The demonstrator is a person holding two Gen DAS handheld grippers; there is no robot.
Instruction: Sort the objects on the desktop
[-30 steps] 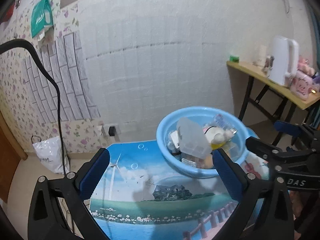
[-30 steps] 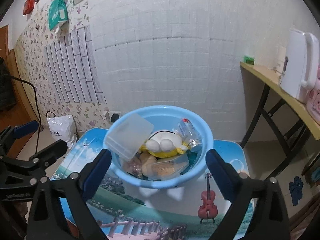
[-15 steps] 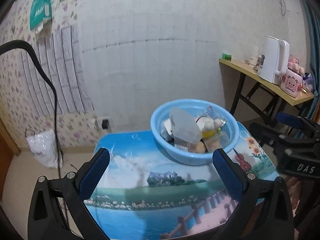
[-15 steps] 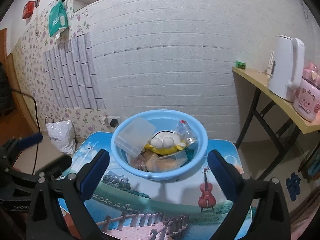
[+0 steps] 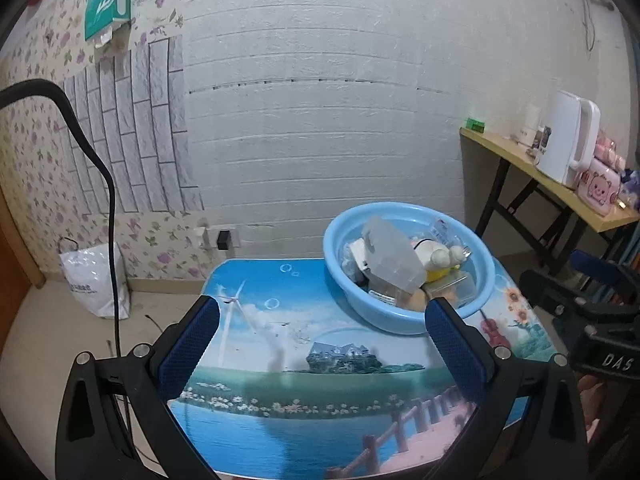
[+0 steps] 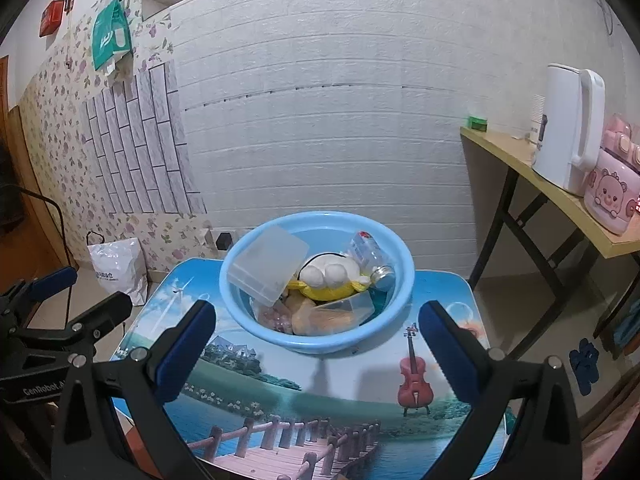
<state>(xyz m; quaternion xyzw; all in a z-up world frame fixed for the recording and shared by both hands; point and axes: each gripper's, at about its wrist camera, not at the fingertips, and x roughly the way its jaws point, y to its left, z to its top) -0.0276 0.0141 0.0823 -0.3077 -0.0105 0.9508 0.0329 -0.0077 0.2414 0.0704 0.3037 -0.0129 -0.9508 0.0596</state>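
Sitting heaped in the blue basin (image 6: 320,336) are the desk things: a clear plastic box (image 6: 267,270) leaning on the near-left wall of the basin, a white and yellow plush toy (image 6: 332,278) in the middle, a clear bottle (image 6: 370,258) on its side toward the far right, and bagged items (image 6: 320,318) at the front. Piled like that, they look gathered into one place, which would suit either a collected lot or one waiting to be parted; I cannot tell which. The basin stands on the far part of the picture-printed table (image 6: 300,412), whose top on the near side of the basin lies bare.

The right tongs (image 6: 316,344) hover short of the basin, spread wide with nothing between the fingers. The left tongs (image 5: 320,336) hang to the left of the basin, equally wide and empty. Both seem held back to give a clear look at the heap.
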